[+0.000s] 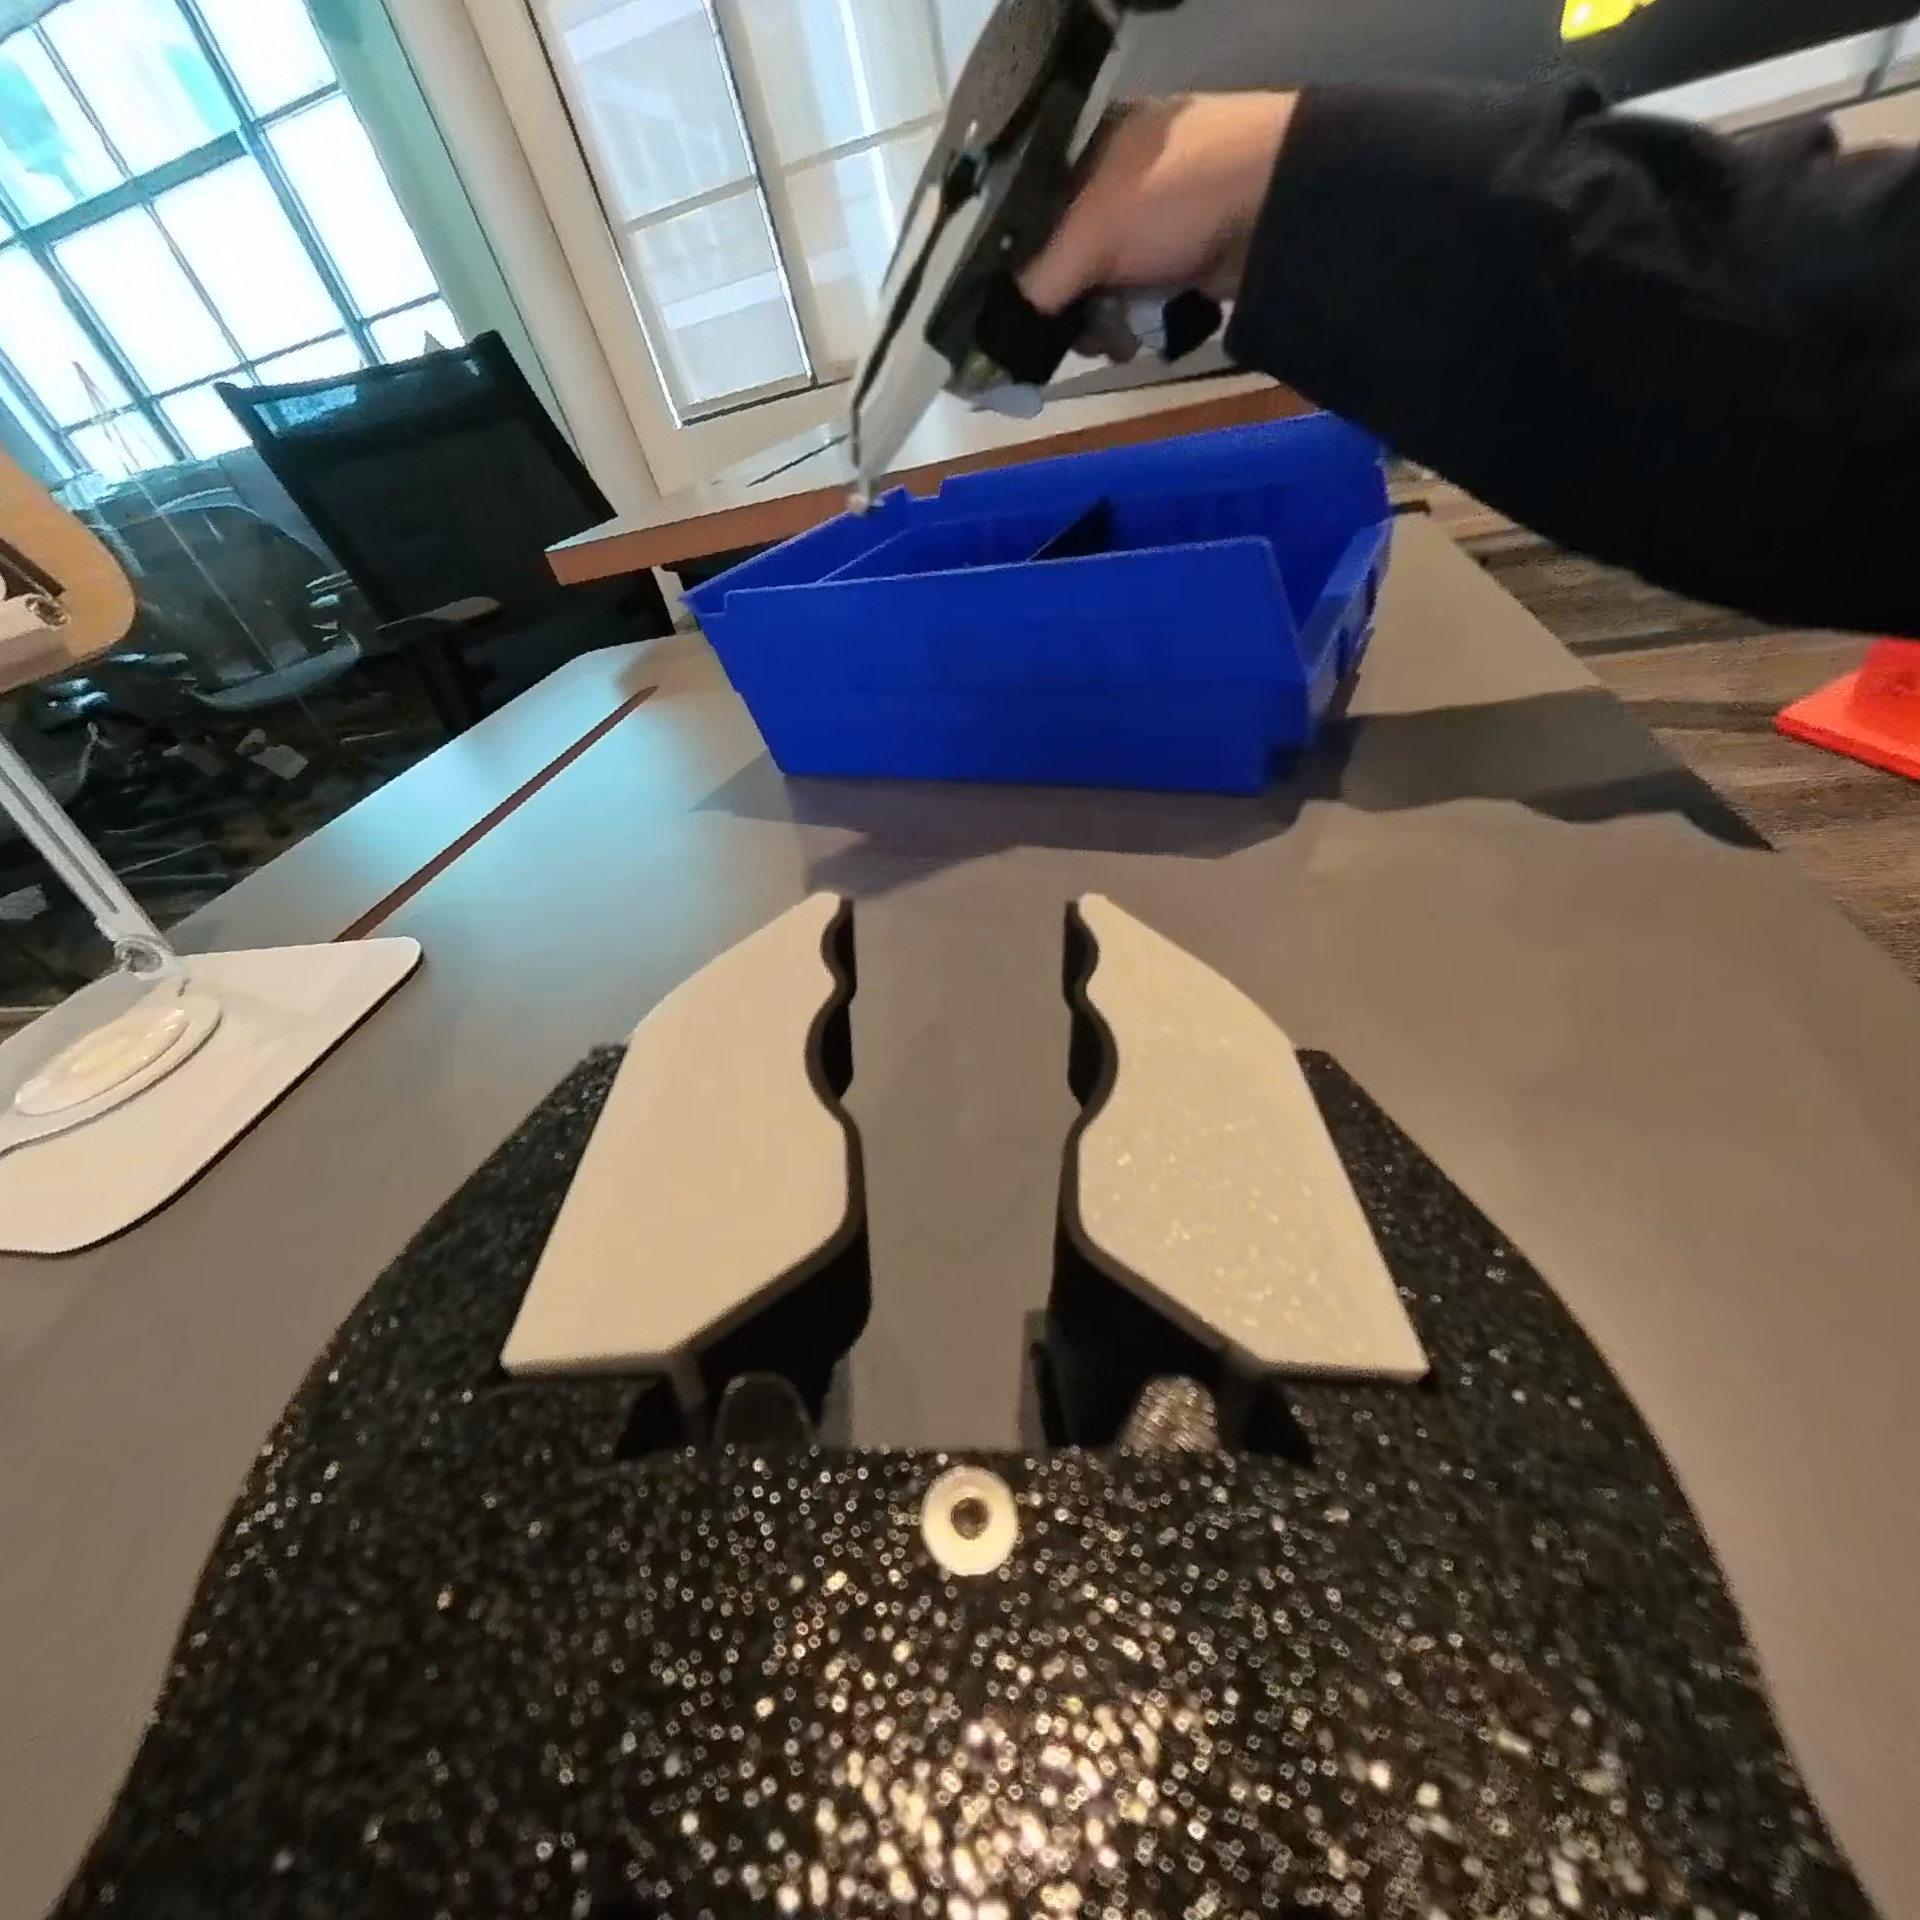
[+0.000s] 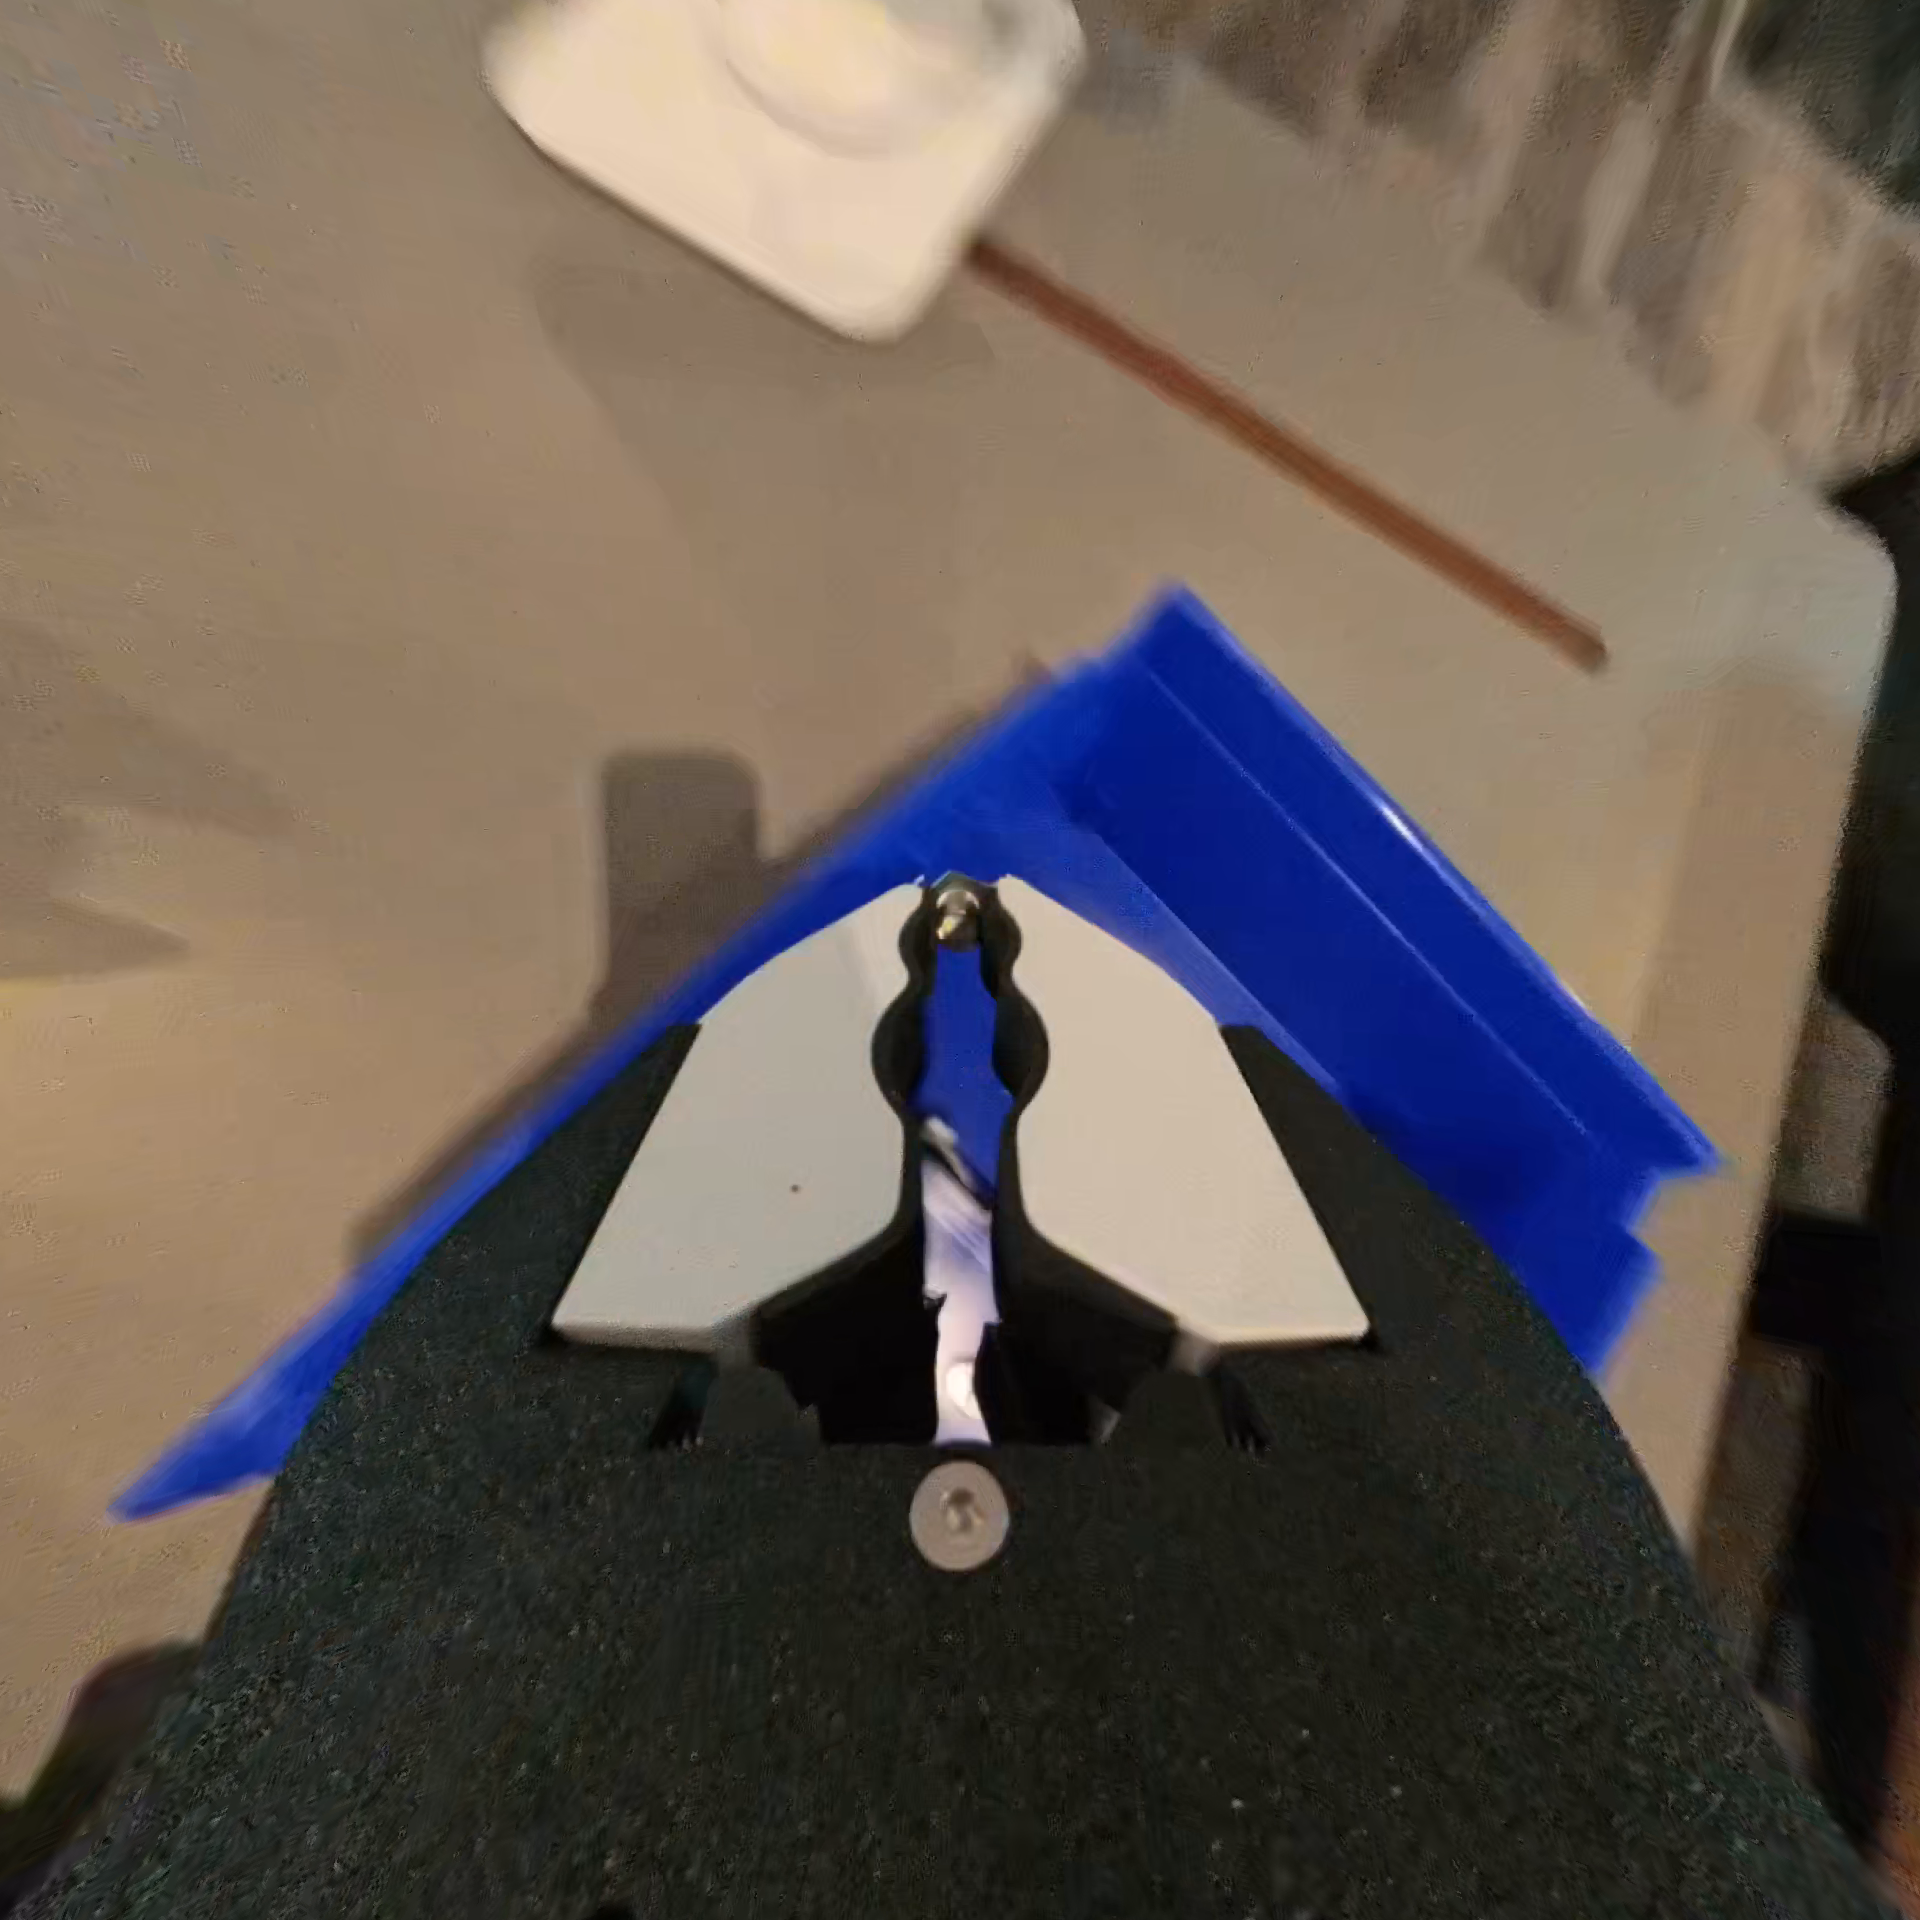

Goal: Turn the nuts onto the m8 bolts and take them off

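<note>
Left wrist view. At the far left a white lamp base (image 1: pixel 156 1049) rests on the grey table (image 1: pixel 520 1039), its stem rising out of frame. A dark seam (image 1: pixel 499 821) runs across the tabletop behind it. Office chairs (image 1: pixel 416 520) and windows (image 1: pixel 187 208) stand beyond; only this view shows them. At centre, the left gripper (image 1: pixel 959 935) hangs low over the table, fingers (image 1: pixel 727 1122) spread, bare tabletop between them, nothing held. Ahead sits the blue bin (image 1: pixel 1039 675), with a black divider (image 1: pixel 1081 535) inside. Above its far left rim the right gripper (image 1: pixel 860 497) points steeply down, held by a hand (image 1: pixel 1143 208) in a black sleeve (image 1: pixel 1558 364). Its tips are too small here to show what they carry. At the far right, off the table, lies a red object (image 1: pixel 1860 707).

Right wrist view. This view looks down. The lamp base (image 2: pixel 779 156) is at upper left, blurred, with the seam (image 2: pixel 1299 457) running right from it across the table (image 2: pixel 312 520). The right gripper (image 2: pixel 958 920) is nearly closed, and its tips pinch a small metal piece (image 2: pixel 952 914), a nut or bolt; which one cannot be told. It hangs over a corner of the bin (image 2: pixel 1299 883), whose walls spread left and right beneath the fingers (image 2: pixel 769 1143). The bin's contents are hidden by the gripper body. The left gripper does not appear here.
</note>
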The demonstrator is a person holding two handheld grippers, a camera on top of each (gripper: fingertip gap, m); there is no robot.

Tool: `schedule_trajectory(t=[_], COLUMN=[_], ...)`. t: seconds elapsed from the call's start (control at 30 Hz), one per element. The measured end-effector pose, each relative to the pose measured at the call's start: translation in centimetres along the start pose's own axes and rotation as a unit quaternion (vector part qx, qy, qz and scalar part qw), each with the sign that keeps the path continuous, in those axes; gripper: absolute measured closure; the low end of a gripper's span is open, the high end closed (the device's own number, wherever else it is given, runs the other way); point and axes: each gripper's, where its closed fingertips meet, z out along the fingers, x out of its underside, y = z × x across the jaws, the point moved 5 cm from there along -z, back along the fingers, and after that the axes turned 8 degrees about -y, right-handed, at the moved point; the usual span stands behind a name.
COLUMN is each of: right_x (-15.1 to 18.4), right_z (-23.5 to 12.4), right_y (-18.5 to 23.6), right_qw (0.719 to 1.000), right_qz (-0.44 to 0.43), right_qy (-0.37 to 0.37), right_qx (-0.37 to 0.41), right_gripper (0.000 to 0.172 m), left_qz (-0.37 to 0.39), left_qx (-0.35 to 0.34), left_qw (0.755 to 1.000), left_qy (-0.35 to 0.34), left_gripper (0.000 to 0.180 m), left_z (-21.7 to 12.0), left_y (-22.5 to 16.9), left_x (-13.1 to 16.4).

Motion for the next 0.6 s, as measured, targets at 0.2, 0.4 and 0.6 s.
schedule_trajectory(t=[0.2, 0.4, 0.6], right_x=[6.1, 7.7, 5.8], right_z=[4.5, 6.0, 3.1], right_y=[-6.5, -7.2, -6.5], right_qw=[0.983, 0.977, 0.987], right_qz=[0.024, 0.013, 0.03], right_qy=[0.179, 0.211, 0.151], right_qx=[0.003, 0.005, 0.047], right_gripper=[0.164, 0.16, 0.133], left_qz=[-0.003, -0.015, -0.012], left_qx=[-0.025, -0.03, -0.044], left_qw=[0.999, 0.999, 0.999], left_qy=[0.023, 0.025, 0.024], left_gripper=[0.149, 0.15, 0.148], left_z=[0.0, 0.0, -0.2], left_y=[0.5, 0.8, 1.1], left_x=[0.5, 0.7, 0.5])
